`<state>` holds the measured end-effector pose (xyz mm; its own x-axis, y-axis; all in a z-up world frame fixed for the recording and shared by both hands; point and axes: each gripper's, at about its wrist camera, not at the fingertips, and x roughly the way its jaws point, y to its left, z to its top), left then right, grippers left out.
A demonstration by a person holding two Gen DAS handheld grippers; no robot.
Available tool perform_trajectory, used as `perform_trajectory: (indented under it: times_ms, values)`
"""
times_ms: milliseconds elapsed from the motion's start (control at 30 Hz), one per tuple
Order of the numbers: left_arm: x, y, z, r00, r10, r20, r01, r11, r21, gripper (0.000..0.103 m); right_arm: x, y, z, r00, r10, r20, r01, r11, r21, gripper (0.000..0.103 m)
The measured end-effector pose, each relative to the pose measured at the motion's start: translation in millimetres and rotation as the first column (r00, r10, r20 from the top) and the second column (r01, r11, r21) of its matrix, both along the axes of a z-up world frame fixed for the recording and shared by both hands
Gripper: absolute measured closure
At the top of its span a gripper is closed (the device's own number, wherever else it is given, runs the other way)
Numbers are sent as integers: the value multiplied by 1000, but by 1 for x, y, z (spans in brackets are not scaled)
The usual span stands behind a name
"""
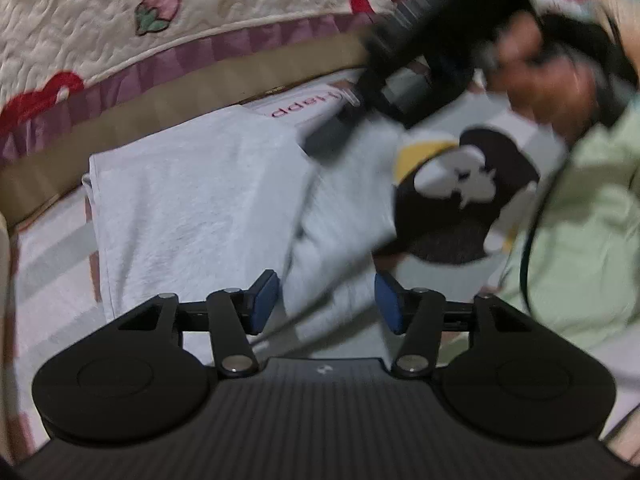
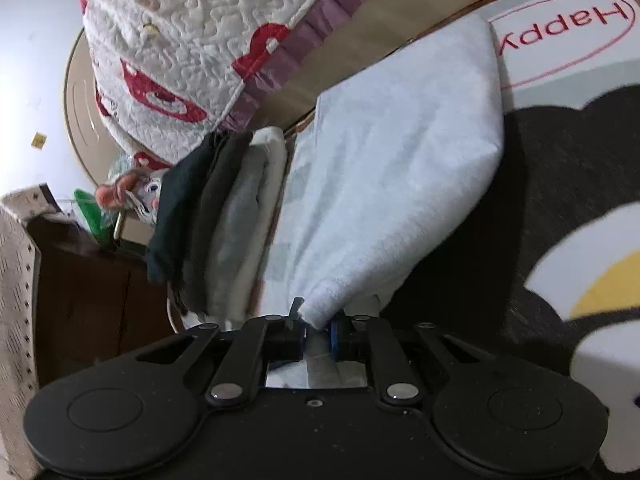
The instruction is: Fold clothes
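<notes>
On the printed play mat (image 2: 560, 60), beside a quilted bedspread (image 2: 172, 40), lies a fleecy white garment (image 2: 384, 168), partly folded. The right gripper (image 2: 318, 338) pinches its bunched corner; the left gripper (image 1: 326, 304) hangs spread, blue pads (image 1: 264, 300) bare.

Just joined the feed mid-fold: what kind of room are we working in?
Probably a bedroom floor: a quilted cream bedspread with red appliqué, a cartoon "Happy" floor mat, and a stack of folded clothes.

A printed mat (image 2: 560, 52) reading "Happy" carries the pale garment (image 2: 392, 168), beside stacked folded clothes (image 2: 232, 232)
</notes>
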<state>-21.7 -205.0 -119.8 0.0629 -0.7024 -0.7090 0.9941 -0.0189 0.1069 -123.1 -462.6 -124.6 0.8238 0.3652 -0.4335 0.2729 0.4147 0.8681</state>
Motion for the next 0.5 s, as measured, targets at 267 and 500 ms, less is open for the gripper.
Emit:
perform_trajectory:
  times_ms: [267, 500]
  values:
    - [-1, -2, -13, 920, 122, 372, -121, 992, -28, 44, 20, -15, 17, 999, -45, 20, 43, 994, 97, 89]
    - [20, -15, -35, 861, 141, 489, -188, 981, 47, 67, 25, -20, 34, 999, -22, 47, 20, 998, 55, 89]
